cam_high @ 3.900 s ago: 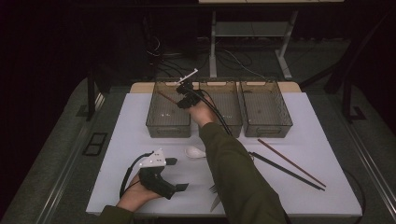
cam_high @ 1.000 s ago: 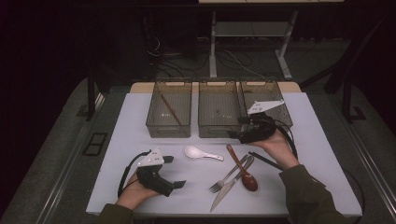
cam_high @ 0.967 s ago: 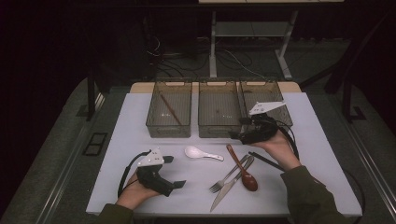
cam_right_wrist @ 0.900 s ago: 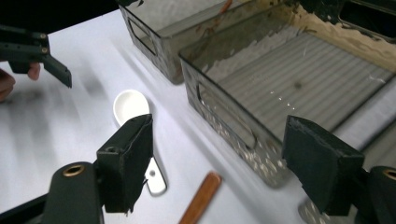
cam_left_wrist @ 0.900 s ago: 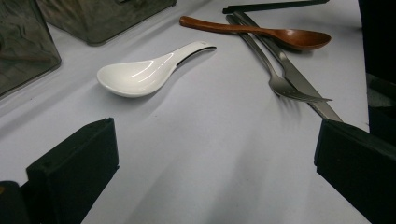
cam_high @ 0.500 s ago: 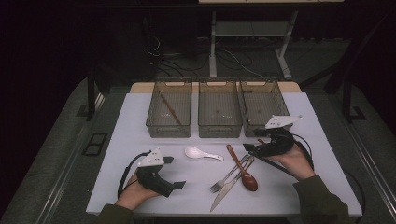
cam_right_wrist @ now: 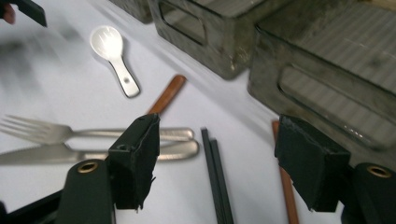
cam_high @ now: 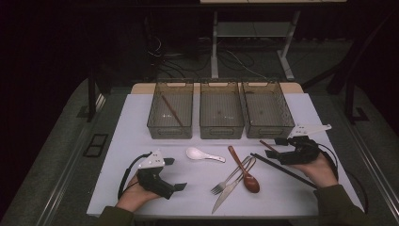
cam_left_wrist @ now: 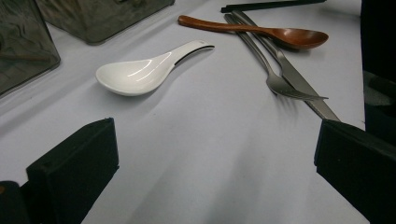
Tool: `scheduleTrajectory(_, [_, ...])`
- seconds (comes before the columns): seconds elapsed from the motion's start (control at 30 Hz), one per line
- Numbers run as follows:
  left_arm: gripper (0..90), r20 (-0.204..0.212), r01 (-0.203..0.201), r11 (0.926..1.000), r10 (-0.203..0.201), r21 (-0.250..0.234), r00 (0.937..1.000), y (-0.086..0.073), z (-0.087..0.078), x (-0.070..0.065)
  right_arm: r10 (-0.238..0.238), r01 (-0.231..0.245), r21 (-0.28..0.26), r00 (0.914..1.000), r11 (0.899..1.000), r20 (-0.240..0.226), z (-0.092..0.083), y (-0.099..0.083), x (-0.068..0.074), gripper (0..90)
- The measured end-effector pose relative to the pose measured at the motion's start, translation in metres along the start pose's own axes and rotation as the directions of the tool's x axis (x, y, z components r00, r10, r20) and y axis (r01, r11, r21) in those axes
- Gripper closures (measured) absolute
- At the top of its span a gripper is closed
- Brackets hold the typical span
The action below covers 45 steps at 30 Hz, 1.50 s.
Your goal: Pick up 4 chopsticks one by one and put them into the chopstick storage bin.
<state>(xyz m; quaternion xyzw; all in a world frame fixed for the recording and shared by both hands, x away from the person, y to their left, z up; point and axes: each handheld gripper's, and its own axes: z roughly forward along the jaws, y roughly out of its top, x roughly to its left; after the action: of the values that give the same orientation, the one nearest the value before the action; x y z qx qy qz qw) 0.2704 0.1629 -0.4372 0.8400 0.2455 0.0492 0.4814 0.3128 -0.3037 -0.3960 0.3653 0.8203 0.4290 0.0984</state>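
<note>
Black chopsticks (cam_high: 282, 168) lie as a close pair on the white counter (cam_high: 141, 141), slanting from just right of the cutlery cluster toward the near right, in front of the rightmost of three clear bins (cam_high: 267, 109). The right tongs (cam_high: 275, 147) hover low over their far end; in the right gripper view the black chopsticks (cam_right_wrist: 215, 182) run between the two spread jaws, whose pads are not pressing on them, and the jaws have just been closing a little with the pair between them. A brown chopstick (cam_right_wrist: 286, 186) lies just beside the black pair, near the right jaw of that view, close to the bin wall. To the left of the black pair sit a wooden spoon (cam_high: 244, 170), a fork (cam_high: 233, 175) and a knife (cam_high: 226, 195), overlapping one another, and farther left a white ceramic spoon (cam_high: 202, 154) rests apart. One brown chopstick (cam_high: 172, 111) lies inside the leftmost bin (cam_high: 170, 109). The left tongs (cam_high: 175, 174) rest on the near left of the counter in the person's hand, released, jaws wide with nothing between them.
</note>
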Motion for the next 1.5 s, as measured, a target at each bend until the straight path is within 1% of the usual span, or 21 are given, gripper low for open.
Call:
scheduleTrajectory(0.1, [0.0,0.0,0.001,1.0,-0.001,-0.001,1.0,0.0,0.001,0.0,0.001,-0.002,0.023,0.9998,1.0,0.021,-0.007,-0.008,-0.005,33.3])
scheduleTrajectory(0.13, [0.0,0.001,0.0,1.0,0.0,0.0,1.0,0.0,0.001,-0.001,0.012,-0.012,0.026,0.9996,1.0,0.025,-0.009,-0.011,-0.006,33.8])
scheduleTrajectory(0.17, [0.0,0.0,0.001,1.0,-0.001,0.0,1.0,0.0,0.001,-0.001,0.015,-0.016,0.029,0.9994,0.999,0.031,-0.011,-0.014,-0.008,35.9])
scheduleTrajectory(0.23, [0.0,-0.002,0.006,1.0,-0.006,0.003,1.0,0.0,0.0,0.0,0.022,-0.023,0.038,0.9994,0.999,0.027,-0.015,-0.02,-0.013,38.5])
scheduleTrajectory(0.3, [0.0,-0.003,0.01,0.9999,-0.01,-0.005,0.9999,0.0,0.0,0.0,0.022,-0.025,0.052,0.9986,0.998,0.049,-0.019,-0.026,-0.016,42.1])
scheduleTrajectory(0.43, [0.0,-0.001,0.01,0.9999,-0.01,-0.003,1.0,0.0,0.0,0.0,0.031,-0.037,0.079,0.9964,0.996,0.079,-0.026,-0.039,-0.025,50.3])
scheduleTrajectory(0.5, [0.0,0.0,0.007,1.0,-0.007,0.0,1.0,0.0,0.0,0.0,0.042,-0.051,0.102,0.9952,0.994,0.088,-0.028,-0.044,-0.029,55.2])
scheduleTrajectory(0.57, [0.0,-0.001,0.006,1.0,-0.006,-0.003,1.0,0.0,0.0,0.0,0.026,-0.04,0.135,0.9943,0.99,0.104,-0.028,-0.05,-0.033,59.0])
scheduleTrajectory(0.63, [0.0,-0.001,0.005,1.0,-0.005,-0.005,1.0,0.0,-0.001,-0.001,0.031,-0.047,0.166,0.9947,0.985,0.099,-0.027,-0.054,-0.037,61.5])
scheduleTrajectory(0.7, [0.0,-0.001,0.006,1.0,-0.006,-0.006,1.0,0.0,-0.001,-0.001,0.04,-0.057,0.179,0.9944,0.982,0.098,-0.027,-0.058,-0.04,65.4])
scheduleTrajectory(0.77, [0.0,0.0,0.005,1.0,-0.005,-0.005,1.0,0.0,0.0,-0.001,0.026,-0.047,0.189,0.9934,0.981,0.112,-0.026,-0.06,-0.042,69.2])
scheduleTrajectory(0.9, [0.0,0.001,0.003,1.0,-0.003,-0.005,1.0,0.0,0.0,-0.001,0.022,-0.047,0.212,0.9926,0.976,0.119,-0.025,-0.062,-0.046,74.5])
scheduleTrajectory(1.17, [0.0,0.002,0.003,1.0,-0.003,0.001,1.0,0.0,0.001,-0.001,0.012,-0.039,0.246,0.9941,0.968,0.108,-0.018,-0.062,-0.046,78.9])
scheduleTrajectory(1.33, [0.0,0.001,0.002,1.0,-0.002,0.003,1.0,0.0,0.001,-0.001,-0.018,-0.013,0.26,0.9929,0.965,0.118,-0.016,-0.062,-0.044,81.1])
scheduleTrajectory(1.5, [0.0,0.003,0.001,1.0,-0.001,0.004,1.0,0.0,0.001,-0.002,-0.058,0.018,0.285,0.9897,0.958,0.131,-0.015,-0.06,-0.041,81.5])
